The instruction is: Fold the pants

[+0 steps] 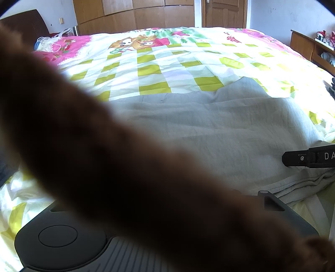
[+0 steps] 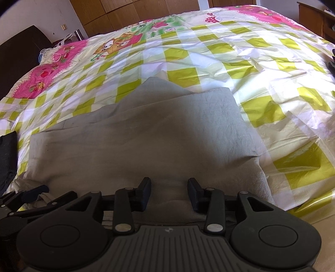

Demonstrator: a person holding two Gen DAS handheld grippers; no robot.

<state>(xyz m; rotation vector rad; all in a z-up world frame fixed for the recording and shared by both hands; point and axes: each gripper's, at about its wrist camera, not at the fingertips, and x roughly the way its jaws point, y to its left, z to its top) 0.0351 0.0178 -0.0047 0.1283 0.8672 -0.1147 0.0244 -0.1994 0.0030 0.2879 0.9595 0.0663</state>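
**Grey pants partly folded on the bed, right gripper open at the near edge**

Landmark: the pants [image 2: 146,136], light grey, lying flat on the checked yellow-green and white bedspread [image 2: 261,69]. They sit at the near side of the bed, folded into a rough rectangle with an upper layer laid over a lower one; a pointed corner of the lower layer sticks out past the far edge.

Right gripper [image 2: 169,188]: jaws apart, with grey cloth showing in the gap between the fingers. It sits over the near edge of the pants. Whether the fingertips touch the cloth cannot be told.

Left gripper [image 2: 31,193]: seen in the right wrist view at the near left corner of the pants, low over the bedspread. Its own camera is mostly covered by a blurred brown shape [image 1: 125,167] close to the lens, so open or closed cannot be told.

Beyond the far side of the pants: wooden wardrobe [image 1: 134,14]. A dark garment [image 2: 7,159] lies left of the pants.
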